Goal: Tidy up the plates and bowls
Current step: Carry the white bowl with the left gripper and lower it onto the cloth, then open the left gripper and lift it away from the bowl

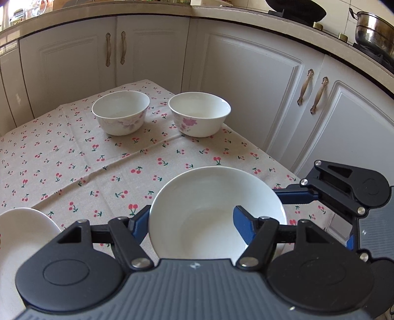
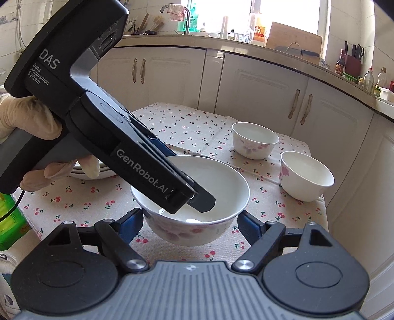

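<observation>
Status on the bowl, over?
Left gripper shut on bowl rim. Right gripper straddles same bowl, contact unclear. Two more bowls ahead, plate left.

This is a home kitchen. White cabinet doors point(image 1: 248, 81) with ornate brass handles point(image 1: 305, 86) run under a pale countertop point(image 2: 172, 40). A steel pot point(image 1: 374, 32) sits on what seems to be a stove, and a tap point(image 2: 186, 14) and bottles point(image 2: 369, 80) line the window side. A cherry-print tablecloth point(image 1: 73, 157) covers a small table.
</observation>
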